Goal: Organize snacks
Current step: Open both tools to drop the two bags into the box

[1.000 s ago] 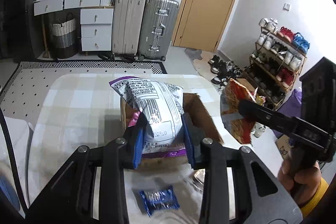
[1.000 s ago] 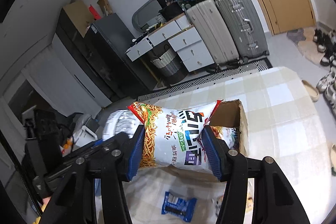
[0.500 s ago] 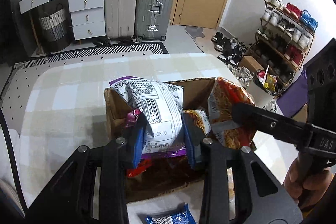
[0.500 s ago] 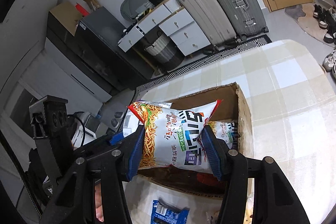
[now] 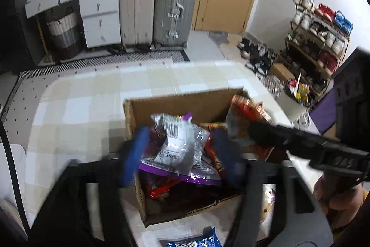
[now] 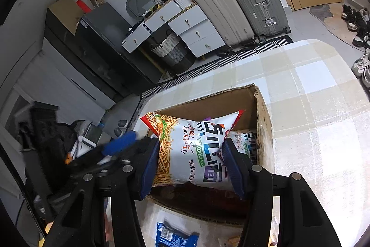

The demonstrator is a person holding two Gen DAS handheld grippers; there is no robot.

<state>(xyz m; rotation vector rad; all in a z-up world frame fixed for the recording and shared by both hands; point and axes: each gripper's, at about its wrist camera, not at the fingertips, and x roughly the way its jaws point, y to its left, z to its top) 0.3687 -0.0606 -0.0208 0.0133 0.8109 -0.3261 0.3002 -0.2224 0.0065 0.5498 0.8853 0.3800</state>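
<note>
Holding snack bags, cardboard box (image 5: 175, 105) sits on checked table (image 5: 87, 105).

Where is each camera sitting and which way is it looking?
Left wrist: on the left gripper, looking down into the cardboard box; its opening jaws flank a silver bag; the right gripper and a hand show.
Right wrist: on the right gripper, clamping a noodle bag over the box.
Shared: box, checked table, suitcases.
</note>
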